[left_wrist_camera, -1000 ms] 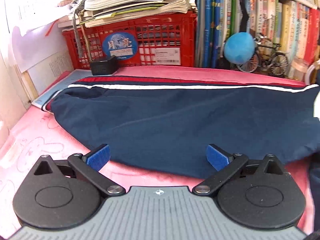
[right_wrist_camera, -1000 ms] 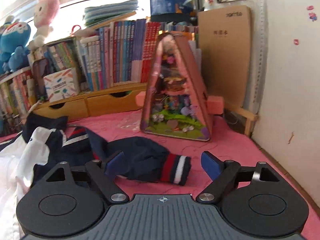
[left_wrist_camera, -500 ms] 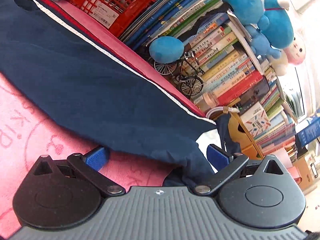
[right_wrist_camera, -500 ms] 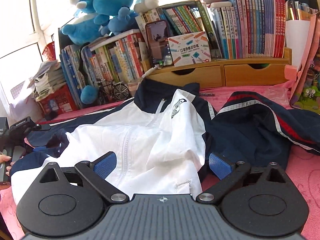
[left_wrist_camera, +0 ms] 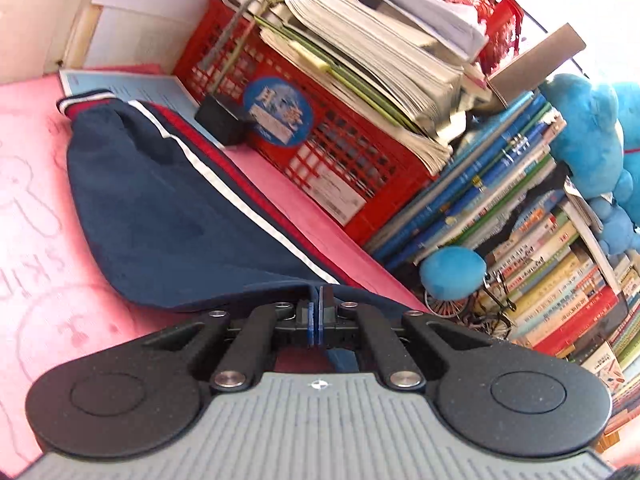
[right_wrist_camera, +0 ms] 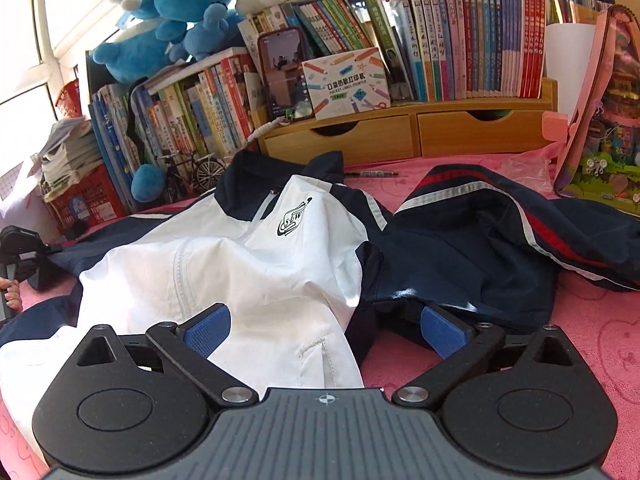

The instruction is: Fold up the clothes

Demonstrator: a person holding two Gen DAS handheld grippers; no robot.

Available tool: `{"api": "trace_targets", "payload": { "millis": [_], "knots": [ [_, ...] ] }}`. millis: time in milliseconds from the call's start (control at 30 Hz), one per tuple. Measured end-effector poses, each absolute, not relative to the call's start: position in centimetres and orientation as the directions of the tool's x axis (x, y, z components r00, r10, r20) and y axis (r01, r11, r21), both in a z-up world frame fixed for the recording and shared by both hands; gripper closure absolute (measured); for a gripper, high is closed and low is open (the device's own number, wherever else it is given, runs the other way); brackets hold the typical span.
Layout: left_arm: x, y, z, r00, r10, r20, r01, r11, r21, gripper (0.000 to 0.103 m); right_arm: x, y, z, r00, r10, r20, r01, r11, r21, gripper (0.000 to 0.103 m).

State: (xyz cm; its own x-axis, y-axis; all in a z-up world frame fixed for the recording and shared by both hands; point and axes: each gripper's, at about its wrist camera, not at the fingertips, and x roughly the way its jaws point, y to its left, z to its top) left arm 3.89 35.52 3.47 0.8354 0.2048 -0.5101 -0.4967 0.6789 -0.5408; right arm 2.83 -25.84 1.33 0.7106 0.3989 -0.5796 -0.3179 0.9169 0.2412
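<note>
A navy and white track jacket (right_wrist_camera: 248, 264) lies spread on the pink cloth, white front up, collar toward the books. Its navy left sleeve (left_wrist_camera: 168, 208) with red and white stripes stretches toward the red crate in the left wrist view. My left gripper (left_wrist_camera: 318, 320) is shut on the navy fabric of that sleeve near its upper end; it also shows in the right wrist view (right_wrist_camera: 20, 248). My right gripper (right_wrist_camera: 324, 326) is open, its fingers straddling the jacket's white hem and navy side. The right sleeve (right_wrist_camera: 520, 232) lies crumpled at the right.
A red crate (left_wrist_camera: 320, 144) stacked with papers, rows of books (right_wrist_camera: 460, 32), blue plush toys (right_wrist_camera: 168, 12), a model bicycle (right_wrist_camera: 192, 168), wooden drawers (right_wrist_camera: 400, 136) and a pink toy house (right_wrist_camera: 600, 120) border the pink tablecloth (left_wrist_camera: 32, 216).
My left gripper has closed on the sleeve fabric and swung back toward the crate. My right gripper has dropped closer to the jacket's hem, still open.
</note>
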Motion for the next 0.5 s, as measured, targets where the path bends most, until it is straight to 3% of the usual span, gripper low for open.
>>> {"api": "trace_targets", "payload": {
  "millis": [167, 233, 267, 333, 400, 500],
  "knots": [
    [3.2, 34.7, 4.2, 0.789, 0.218, -0.575, -0.473, 0.812, -0.342, 0.095, 1.9, -26.1, 1.0, 0.685, 0.422, -0.594, -0.343, 0.906, 0.248, 0.000],
    [1.9, 33.3, 4.1, 0.786, 0.136, -0.603, -0.390, 0.866, -0.313, 0.069, 1.0, -26.8, 1.0, 0.683, 0.426, -0.594, -0.353, 0.904, 0.242, 0.000],
    [0.9, 32.6, 4.1, 0.793, 0.093, -0.602, -0.341, 0.886, -0.313, 0.063, 0.5, -27.2, 1.1, 0.683, 0.426, -0.593, -0.355, 0.904, 0.241, 0.000],
    [-2.0, 30.8, 4.5, 0.819, 0.015, -0.574, -0.243, 0.915, -0.322, 0.034, -0.8, -28.4, 1.2, 0.683, 0.430, -0.591, -0.358, 0.902, 0.242, 0.000],
    [-4.8, 29.1, 4.9, 0.836, -0.064, -0.544, -0.141, 0.934, -0.328, 0.016, -2.2, -29.8, 1.3, 0.677, 0.438, -0.591, -0.363, 0.898, 0.250, 0.000],
    [-8.8, 26.7, 5.5, 0.837, -0.192, -0.512, 0.007, 0.940, -0.340, 0.012, -4.4, -31.5, 1.0, 0.656, 0.455, -0.602, -0.375, 0.889, 0.263, 0.000]
  ]
}}
